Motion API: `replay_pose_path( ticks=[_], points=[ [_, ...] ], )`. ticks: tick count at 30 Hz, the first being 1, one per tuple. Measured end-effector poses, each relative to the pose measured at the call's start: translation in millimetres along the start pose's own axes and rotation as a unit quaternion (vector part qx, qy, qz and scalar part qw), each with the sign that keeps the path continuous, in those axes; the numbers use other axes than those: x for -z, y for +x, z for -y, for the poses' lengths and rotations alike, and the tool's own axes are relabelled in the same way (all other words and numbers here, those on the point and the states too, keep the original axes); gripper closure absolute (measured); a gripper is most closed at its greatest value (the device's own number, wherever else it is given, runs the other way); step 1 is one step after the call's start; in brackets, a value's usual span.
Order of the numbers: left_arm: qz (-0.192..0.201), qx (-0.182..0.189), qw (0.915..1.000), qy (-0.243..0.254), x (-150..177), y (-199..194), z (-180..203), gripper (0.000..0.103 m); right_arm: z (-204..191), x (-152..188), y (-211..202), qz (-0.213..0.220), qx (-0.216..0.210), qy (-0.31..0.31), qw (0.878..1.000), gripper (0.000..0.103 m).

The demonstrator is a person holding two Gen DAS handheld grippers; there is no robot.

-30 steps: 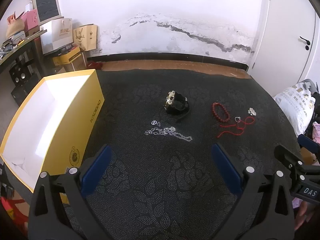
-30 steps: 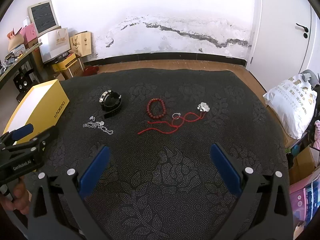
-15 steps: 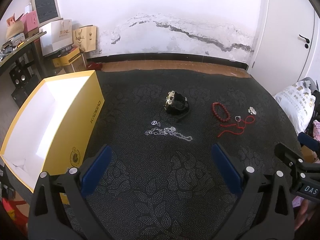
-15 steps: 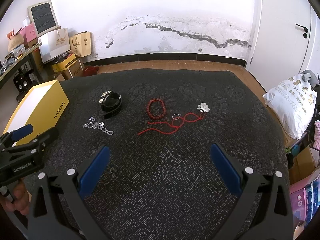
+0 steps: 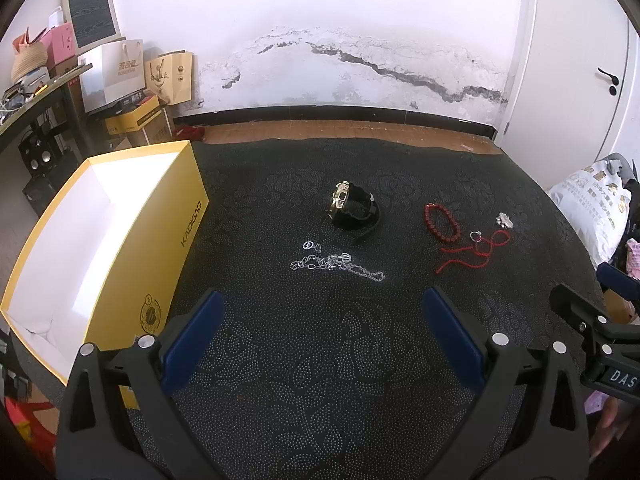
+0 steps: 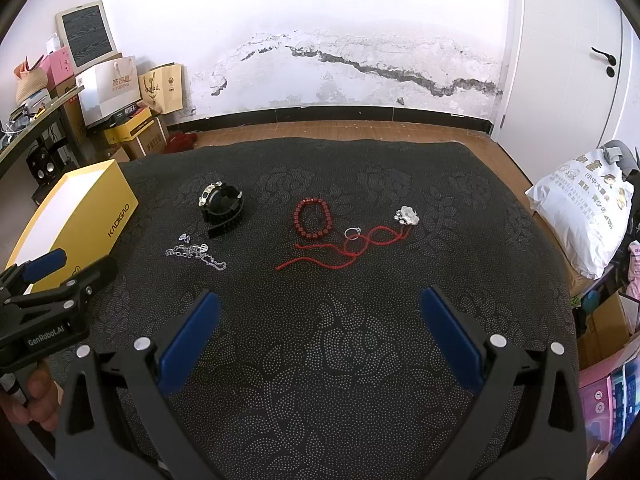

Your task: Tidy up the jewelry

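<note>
Both grippers gape wide, holding nothing: the chain [image 5: 336, 266] lies just ahead of the left gripper [image 5: 322, 322], the red cord [image 6: 344, 249] ahead of the right gripper [image 6: 320, 322].

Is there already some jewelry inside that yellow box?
No, the yellow box shows only a bare white interior, while the silver chain, black watch and red bead bracelet lie on the dark cloth.

Dark floral-patterned cloth [image 6: 320, 360] covers near surface. Wooden floor strip [image 6: 340, 130] beyond it, black baseboard [image 6: 320, 114] below white cracked wall [image 6: 360, 60]. Far left: paper gift bags [image 6: 120, 88], cardboard boxes [image 6: 136, 134], framed board [image 6: 86, 36], speakers [image 6: 42, 166]. Right: white door [image 6: 568, 60], printed white sack [image 6: 584, 216].
</note>
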State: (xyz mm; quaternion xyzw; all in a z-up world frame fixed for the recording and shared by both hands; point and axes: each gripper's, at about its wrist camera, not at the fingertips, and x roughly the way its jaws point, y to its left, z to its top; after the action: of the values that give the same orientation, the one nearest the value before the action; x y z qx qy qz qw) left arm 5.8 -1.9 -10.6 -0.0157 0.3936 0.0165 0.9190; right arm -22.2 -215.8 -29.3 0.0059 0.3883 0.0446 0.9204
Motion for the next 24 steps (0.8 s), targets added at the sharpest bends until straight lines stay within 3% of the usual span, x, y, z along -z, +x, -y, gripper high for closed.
replay_pose_path(
  ticks=[24],
  points=[
    [-0.001, -0.001, 1.0, 0.004, 1.3, 1.3, 1.3, 0.006, -0.7, 0.2, -0.1, 0.0, 0.0, 0.0, 1.0, 0.006]
  ],
)
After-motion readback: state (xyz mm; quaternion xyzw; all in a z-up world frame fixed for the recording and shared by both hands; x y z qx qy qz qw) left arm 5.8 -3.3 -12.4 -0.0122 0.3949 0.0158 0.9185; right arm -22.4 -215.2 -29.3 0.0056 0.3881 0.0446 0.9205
